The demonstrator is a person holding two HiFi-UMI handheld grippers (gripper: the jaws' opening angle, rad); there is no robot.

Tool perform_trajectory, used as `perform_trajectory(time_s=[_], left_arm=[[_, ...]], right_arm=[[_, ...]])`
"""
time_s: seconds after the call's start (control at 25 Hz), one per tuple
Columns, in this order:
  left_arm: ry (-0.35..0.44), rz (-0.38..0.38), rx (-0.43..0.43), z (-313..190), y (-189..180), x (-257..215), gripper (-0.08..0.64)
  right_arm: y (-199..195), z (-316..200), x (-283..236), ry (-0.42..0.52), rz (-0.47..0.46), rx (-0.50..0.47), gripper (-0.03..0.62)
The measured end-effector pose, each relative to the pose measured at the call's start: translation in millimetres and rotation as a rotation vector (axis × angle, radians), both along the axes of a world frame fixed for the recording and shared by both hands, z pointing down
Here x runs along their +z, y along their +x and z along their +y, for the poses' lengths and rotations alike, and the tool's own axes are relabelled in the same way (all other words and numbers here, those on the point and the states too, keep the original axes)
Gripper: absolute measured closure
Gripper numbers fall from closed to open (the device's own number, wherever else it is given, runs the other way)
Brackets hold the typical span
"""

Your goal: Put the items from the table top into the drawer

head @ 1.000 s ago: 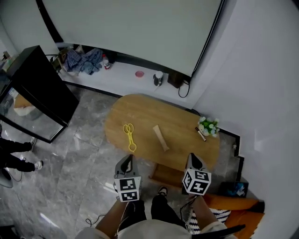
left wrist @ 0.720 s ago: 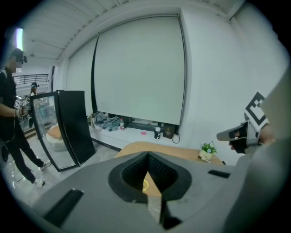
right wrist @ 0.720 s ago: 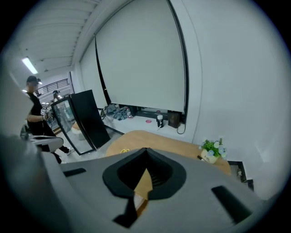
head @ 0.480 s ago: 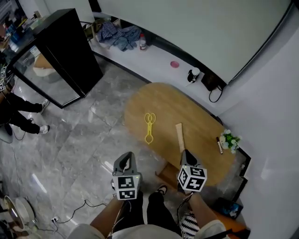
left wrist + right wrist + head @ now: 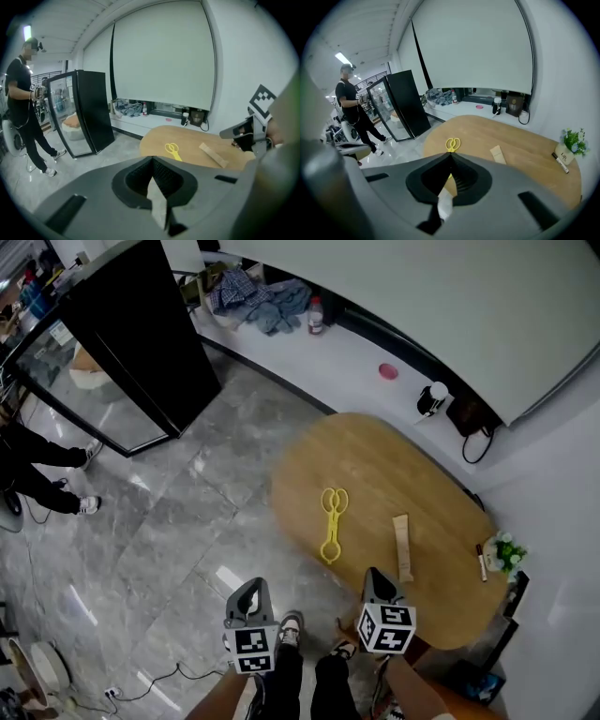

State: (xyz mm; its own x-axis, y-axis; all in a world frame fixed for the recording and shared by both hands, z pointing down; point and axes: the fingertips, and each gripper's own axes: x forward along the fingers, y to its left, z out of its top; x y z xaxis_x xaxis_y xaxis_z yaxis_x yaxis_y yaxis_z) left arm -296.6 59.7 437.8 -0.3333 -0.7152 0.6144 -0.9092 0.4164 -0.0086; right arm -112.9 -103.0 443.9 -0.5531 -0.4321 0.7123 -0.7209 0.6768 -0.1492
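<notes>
We hold both grippers in front of the table (image 5: 375,451), and neither touches any item. The left gripper (image 5: 250,585) has its jaws pressed together with nothing between them, and the right gripper (image 5: 375,574) is also closed and empty. The left one hangs over the grey floor (image 5: 159,549), a little apart from the table edge. The right one is at the near edge of the table. The yellow tongs (image 5: 331,521) lie flat on the table with their arms together, beyond the two grippers and about between them, well apart from both. The wood strip (image 5: 402,547) lies to the right of the tongs, just beyond the right gripper. The marker (image 5: 481,562) lies at the right end of the table, just beside a small plant (image 5: 507,552).
</notes>
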Motion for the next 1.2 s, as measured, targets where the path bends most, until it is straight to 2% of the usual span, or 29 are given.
perform_trajectory(time_s=[0.16, 0.28, 0.44, 0.56, 0.6, 0.64, 0.8, 0.92, 1.04, 1.2], left_arm=[[-0.002, 0.022, -0.033, -3, -25, 42, 0.56], [-0.015, 0.057, -0.023, -4, -32, 69, 0.56], [-0.007, 0.089, -0.032, -4, -41, 92, 0.56], [0.013, 0.081, -0.034, -4, -49, 107, 0.56], [0.01, 0.083, -0.035, -3, -50, 113, 0.56], [0.001, 0.092, -0.037, 0, -51, 119, 0.56], [-0.008, 0.08, -0.053, 5, -63, 134, 0.56], [-0.045, 0.1, -0.071, 11, -69, 146, 0.56], [-0.026, 0.088, -0.084, 10, -78, 146, 0.56], [-0.012, 0.072, -0.087, 6, -82, 149, 0.56]], right_arm=[[-23, -5, 34, 0.003, 0.004, 0.002, 0.6], [-36, -5, 60, -0.008, 0.001, 0.015, 0.599], [-53, -8, 85, -0.02, 0.003, 0.013, 0.598], [-65, -16, 102, -0.024, 0.024, 0.006, 0.597], [-68, -18, 108, -0.031, 0.031, 0.0, 0.55], [-72, -19, 113, -0.038, 0.038, -0.005, 0.477], [-86, -30, 133, -0.028, 0.065, -0.013, 0.496], [-93, -35, 149, -0.033, 0.075, -0.013, 0.461], [-100, -37, 163, -0.04, 0.093, -0.017, 0.42], [-108, -43, 183, -0.054, 0.129, -0.028, 0.408]])
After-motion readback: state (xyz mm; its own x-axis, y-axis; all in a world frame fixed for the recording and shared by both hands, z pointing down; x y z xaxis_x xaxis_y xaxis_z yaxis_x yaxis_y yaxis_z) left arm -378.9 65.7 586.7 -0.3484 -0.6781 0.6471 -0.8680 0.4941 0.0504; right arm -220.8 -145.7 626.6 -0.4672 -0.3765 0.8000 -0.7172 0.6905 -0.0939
